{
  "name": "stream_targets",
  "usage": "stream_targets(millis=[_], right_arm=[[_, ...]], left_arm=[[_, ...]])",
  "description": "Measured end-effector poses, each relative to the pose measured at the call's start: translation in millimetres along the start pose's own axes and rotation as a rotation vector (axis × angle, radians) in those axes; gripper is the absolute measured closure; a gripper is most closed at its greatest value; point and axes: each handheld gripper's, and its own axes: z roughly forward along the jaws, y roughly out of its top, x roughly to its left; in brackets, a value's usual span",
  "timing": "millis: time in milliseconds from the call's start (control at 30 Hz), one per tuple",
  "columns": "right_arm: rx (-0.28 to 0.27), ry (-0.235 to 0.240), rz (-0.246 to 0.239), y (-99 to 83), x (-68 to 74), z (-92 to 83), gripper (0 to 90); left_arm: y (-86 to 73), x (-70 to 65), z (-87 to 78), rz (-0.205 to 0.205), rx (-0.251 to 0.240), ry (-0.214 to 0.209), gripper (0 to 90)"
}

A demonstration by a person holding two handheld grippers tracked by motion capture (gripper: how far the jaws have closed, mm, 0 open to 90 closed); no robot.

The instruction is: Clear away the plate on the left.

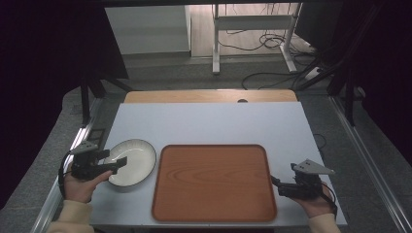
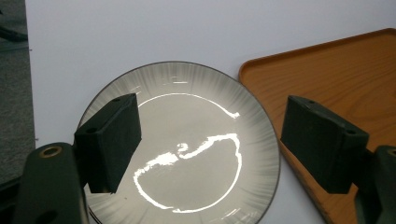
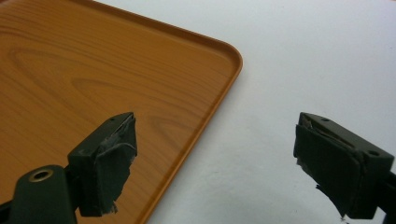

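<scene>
1. The left hand-held gripper (image 1: 118,158) hovers with jaws spread wide over the round white ceramic plate (image 1: 138,154), gripping nothing.
2. That plate lies just left of the rectangular wooden tray (image 1: 214,182).
3. The right hand-held gripper (image 1: 275,185), jaws apart and empty, sits at the tray's right edge.

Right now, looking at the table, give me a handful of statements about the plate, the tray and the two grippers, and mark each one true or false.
1. The plate lies on the tray. False: it sits on the table, just left of the tray.
2. The tray has nothing on it. True.
3. The left gripper is open above the plate. True.
4. The right gripper grips the tray's rim. False: its jaws stand open, one over the tray's edge, one over the table.
5. The plate holds food. False: it is empty and glossy.
</scene>
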Motion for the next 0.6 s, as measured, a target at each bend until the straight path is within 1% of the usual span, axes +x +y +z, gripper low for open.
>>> stream_targets(millis=[333,400,467,500,533,600], right_arm=[[0.004,-0.003,0.0,-0.6,-0.7,1.0,13.9],[0.003,-0.003,-0.001,-0.6,-0.5,0.6,13.9],[0.001,-0.002,-0.003,-0.4,-0.5,0.3,13.9],[0.001,-0.002,-0.003,-0.4,-0.5,0.3,13.9],[0.0,-0.002,-0.003,-0.2,-0.6,0.5,13.9],[0.0,0.0,-0.003,-0.2,-0.4,0.9,13.9]], left_arm=[[2.5,12.7,2.2,-0.017,-0.002,0.022,20.0],[2.6,16.0,3.8,-0.017,-0.008,0.028,20.3],[2.7,21.2,6.9,-0.03,-0.028,0.049,21.3],[2.7,21.2,6.9,-0.03,-0.028,0.049,21.6],[3.1,24.9,9.1,-0.035,-0.034,0.054,21.7],[3.0,29.0,11.8,-0.034,-0.026,0.073,21.7]])
